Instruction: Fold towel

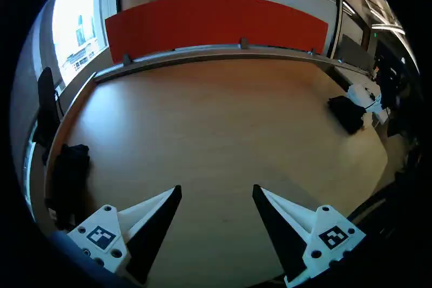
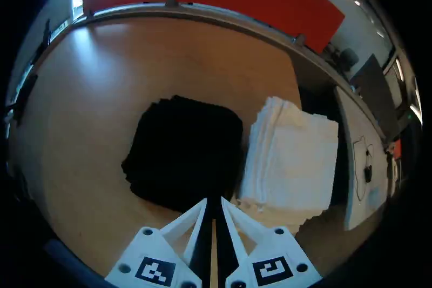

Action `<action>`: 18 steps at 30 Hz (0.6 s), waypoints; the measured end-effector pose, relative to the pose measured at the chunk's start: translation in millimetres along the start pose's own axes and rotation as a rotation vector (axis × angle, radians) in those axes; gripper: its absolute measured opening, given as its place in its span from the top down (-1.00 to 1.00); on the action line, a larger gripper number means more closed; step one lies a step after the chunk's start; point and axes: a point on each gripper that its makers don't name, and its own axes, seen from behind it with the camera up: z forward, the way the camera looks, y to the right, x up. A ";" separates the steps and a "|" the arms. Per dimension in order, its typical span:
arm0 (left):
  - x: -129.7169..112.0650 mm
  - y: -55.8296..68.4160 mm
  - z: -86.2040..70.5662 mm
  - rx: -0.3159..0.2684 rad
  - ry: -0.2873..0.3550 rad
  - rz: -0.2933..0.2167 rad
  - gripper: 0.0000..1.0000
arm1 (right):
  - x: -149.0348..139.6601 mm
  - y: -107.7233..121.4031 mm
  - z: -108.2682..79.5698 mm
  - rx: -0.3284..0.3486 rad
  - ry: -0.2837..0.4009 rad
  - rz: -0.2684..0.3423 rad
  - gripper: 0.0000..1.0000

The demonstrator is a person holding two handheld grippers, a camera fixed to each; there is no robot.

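Observation:
A folded black towel (image 2: 183, 153) lies on the wooden table (image 2: 97, 99), and a stack of folded white towels (image 2: 294, 158) sits right beside it. My right gripper (image 2: 215, 201) is shut, its tips at the black towel's near edge beside the white stack. I cannot tell whether they pinch any cloth. In the left gripper view my left gripper (image 1: 216, 191) stands open over bare table (image 1: 216, 126) with nothing between its fingers. The black towel (image 1: 347, 113) and the white towels (image 1: 362, 95) appear small at the far right.
A red partition (image 1: 216, 20) on a metal rail (image 1: 216, 53) closes off the table's far edge. A black chair (image 1: 46, 107) and a dark object (image 1: 67, 180) sit at the left edge. A grey desk (image 2: 367, 163) with a cable adjoins on the right.

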 end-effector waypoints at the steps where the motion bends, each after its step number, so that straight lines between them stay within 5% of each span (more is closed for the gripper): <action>1: -0.2 0.1 0.1 0.000 -0.001 -0.001 -0.95 | -2.7 0.9 1.4 -0.001 -0.007 0.004 0.90; 18: -3.4 -2.5 1.7 0.008 -0.016 0.009 -0.96 | -33.9 2.8 25.0 0.001 -0.074 0.070 0.90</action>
